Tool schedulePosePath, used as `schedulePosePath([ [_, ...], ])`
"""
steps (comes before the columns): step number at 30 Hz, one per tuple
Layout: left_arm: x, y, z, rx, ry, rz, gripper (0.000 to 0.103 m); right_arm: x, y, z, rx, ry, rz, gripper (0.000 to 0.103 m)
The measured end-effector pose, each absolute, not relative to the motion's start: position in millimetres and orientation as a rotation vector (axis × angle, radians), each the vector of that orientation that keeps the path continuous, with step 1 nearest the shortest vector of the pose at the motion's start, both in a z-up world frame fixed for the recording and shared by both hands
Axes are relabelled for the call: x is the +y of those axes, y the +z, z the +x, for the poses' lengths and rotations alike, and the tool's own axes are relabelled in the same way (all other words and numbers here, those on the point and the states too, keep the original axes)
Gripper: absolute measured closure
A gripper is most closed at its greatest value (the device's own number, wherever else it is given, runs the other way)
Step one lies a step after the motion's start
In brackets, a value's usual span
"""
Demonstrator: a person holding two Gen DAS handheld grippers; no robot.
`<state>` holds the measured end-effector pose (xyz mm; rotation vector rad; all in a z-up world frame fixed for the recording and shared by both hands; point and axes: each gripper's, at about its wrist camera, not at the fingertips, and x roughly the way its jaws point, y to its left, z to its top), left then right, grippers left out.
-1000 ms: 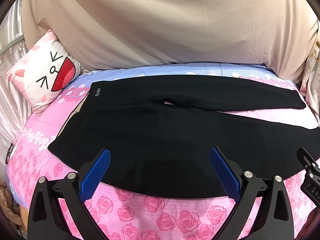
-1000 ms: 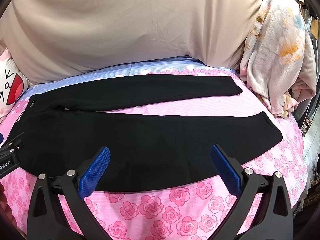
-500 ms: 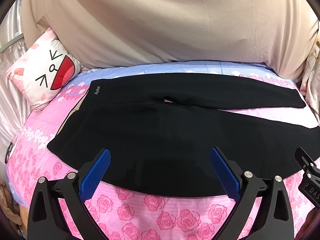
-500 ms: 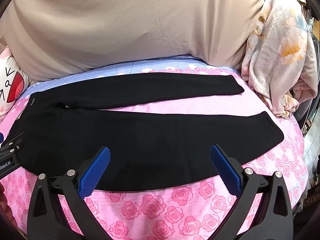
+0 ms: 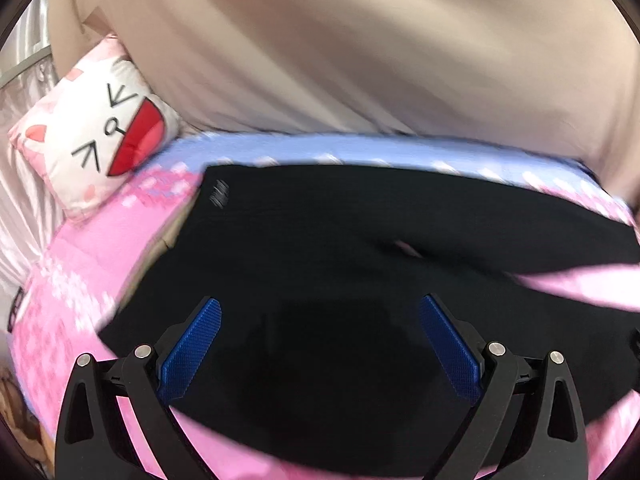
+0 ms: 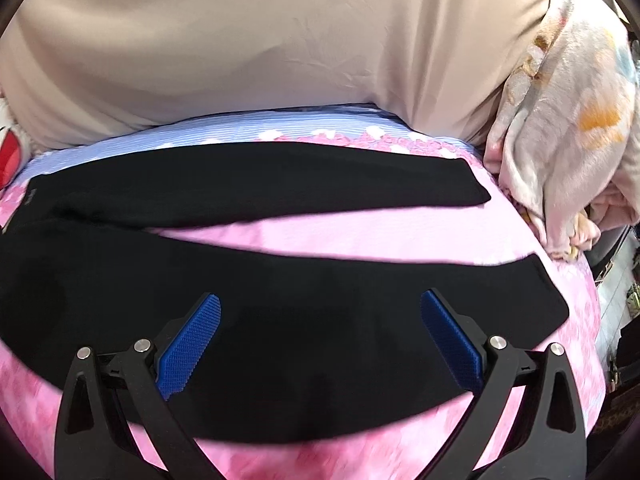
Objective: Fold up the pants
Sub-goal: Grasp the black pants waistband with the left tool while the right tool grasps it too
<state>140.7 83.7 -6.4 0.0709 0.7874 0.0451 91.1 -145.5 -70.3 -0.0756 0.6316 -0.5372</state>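
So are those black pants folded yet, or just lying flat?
Spread flat, not folded. The black pants lie on the pink bedsheet with both legs apart, sheet showing between them.

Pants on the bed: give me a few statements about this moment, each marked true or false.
1. The pants lie spread flat, legs apart. True.
2. The left gripper is shut on the cloth. False: its fingers stand wide open, holding nothing.
3. The right gripper is open. True.
4. The pants are white. False: black.
5. A cat-face pillow sits near the waistband end. True.
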Motion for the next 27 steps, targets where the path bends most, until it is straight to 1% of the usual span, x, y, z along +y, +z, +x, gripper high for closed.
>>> schedulePosePath([
  [3,119.4,-4.0,204.0,0.790,0.112,0.085,0.006,-179.2,-55.7,117.9,0.634,-0.532,-0.039,0.005],
  [5,146.3,-10.1,251.6,0.829,0.130,0.068,0.006,-200.4,-46.1,135.9,0.631,-0.568,-0.047,0.005],
  [12,222.9,-66.3,384.7,1.018,0.175,0.024,0.007,-276.6,-25.3,183.0,0.644,-0.683,-0.055,0.005],
  [17,237.8,-85.8,421.6,1.064,0.098,-0.067,0.009,-311.0,-18.8,197.4,0.659,-0.691,-0.016,0.005],
  [19,233.7,-92.3,429.1,1.098,0.074,-0.052,0.009,-329.9,-14.8,201.7,0.664,-0.685,0.011,0.005],
  [22,229.7,-93.1,428.9,1.092,0.055,-0.039,0.009,-364.4,-5.2,206.5,0.665,-0.669,0.035,0.005],
  [23,230.7,-92.7,428.8,1.094,0.044,-0.043,0.011,-375.8,-2.3,207.8,0.667,-0.661,0.045,0.005],
  [25,231.3,-91.2,428.5,1.094,0.032,-0.032,0.020,-409.7,2.7,210.5,0.678,-0.658,0.081,0.005],
  [26,231.6,-89.1,427.9,1.095,0.020,-0.026,0.030,-424.9,4.6,211.5,0.684,-0.664,0.095,0.005],
  [27,232.8,-87.4,427.7,1.097,0.013,-0.025,0.046,-444.6,5.9,212.2,0.686,-0.658,0.120,0.005],
])
